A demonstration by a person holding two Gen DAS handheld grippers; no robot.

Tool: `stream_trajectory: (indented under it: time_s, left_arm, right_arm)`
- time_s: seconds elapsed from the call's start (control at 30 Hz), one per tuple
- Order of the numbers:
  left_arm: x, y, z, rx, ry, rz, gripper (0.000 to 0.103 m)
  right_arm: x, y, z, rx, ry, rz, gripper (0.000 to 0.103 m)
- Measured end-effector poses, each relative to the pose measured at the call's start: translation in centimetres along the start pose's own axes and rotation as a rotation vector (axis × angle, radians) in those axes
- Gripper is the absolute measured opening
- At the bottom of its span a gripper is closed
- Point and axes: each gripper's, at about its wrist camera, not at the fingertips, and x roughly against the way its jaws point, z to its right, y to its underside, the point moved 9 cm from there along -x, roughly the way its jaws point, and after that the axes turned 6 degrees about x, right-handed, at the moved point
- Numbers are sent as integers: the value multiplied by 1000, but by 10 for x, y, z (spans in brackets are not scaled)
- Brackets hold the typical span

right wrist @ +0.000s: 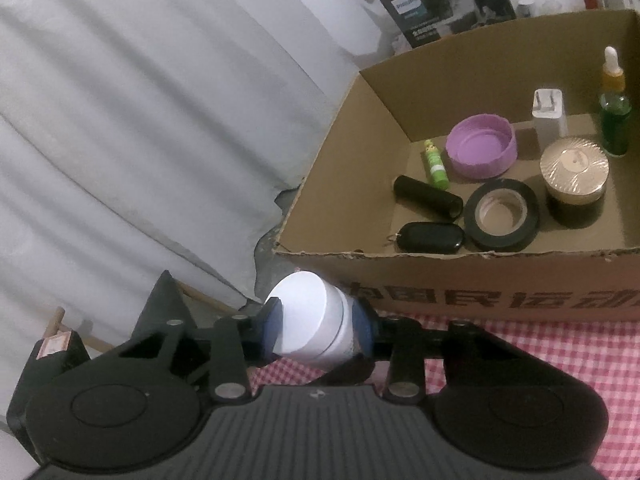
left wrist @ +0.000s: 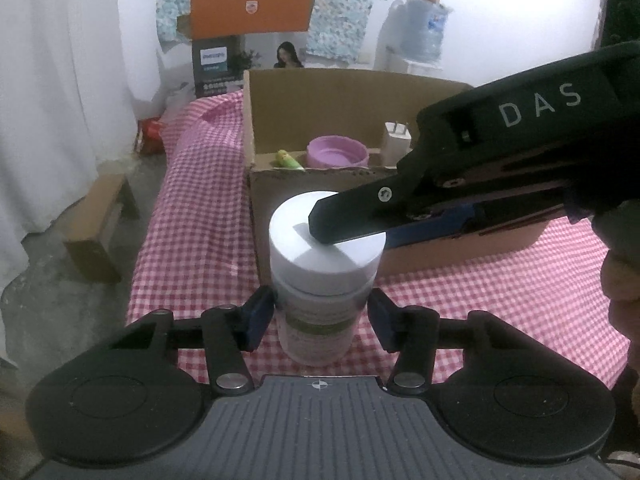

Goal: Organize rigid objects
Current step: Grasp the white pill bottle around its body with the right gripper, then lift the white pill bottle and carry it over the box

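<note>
A white-lidded jar [left wrist: 320, 312] stands upright on the red-checked cloth [left wrist: 192, 240], right in front of the cardboard box [left wrist: 280, 188]. My left gripper [left wrist: 322, 316] is shut on the jar's labelled body, a blue pad pressed on each side. From the right, my right gripper [left wrist: 348, 236] reaches over the jar. In the right wrist view its pads [right wrist: 272, 332] clamp the white lid [right wrist: 308, 320] from both sides, so the right gripper [right wrist: 316, 330] is shut on the lid. The jar's lower body is hidden there.
The open cardboard box [right wrist: 480, 276] holds a purple cap [right wrist: 480, 148], green tube [right wrist: 436, 164], black tape roll [right wrist: 502, 216], black cylinder [right wrist: 428, 198], key fob [right wrist: 432, 238], tan-lidded jar [right wrist: 574, 172], white charger [right wrist: 548, 112] and green dropper bottle [right wrist: 614, 116]. The table's edge drops to the floor at left, by a wooden stool [left wrist: 100, 228].
</note>
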Motion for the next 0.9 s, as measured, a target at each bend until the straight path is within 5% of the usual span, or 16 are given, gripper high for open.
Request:
stream_trajectory:
  time_s: [0.47, 0.9]
  left_arm:
    - [7, 20, 71, -101, 155, -60, 51]
    - [-6, 28, 84, -213, 102, -60, 52]
  right_arm:
    - [66, 29, 28, -63, 124, 42, 43]
    - [71, 28, 37, -50, 150, 64, 44]
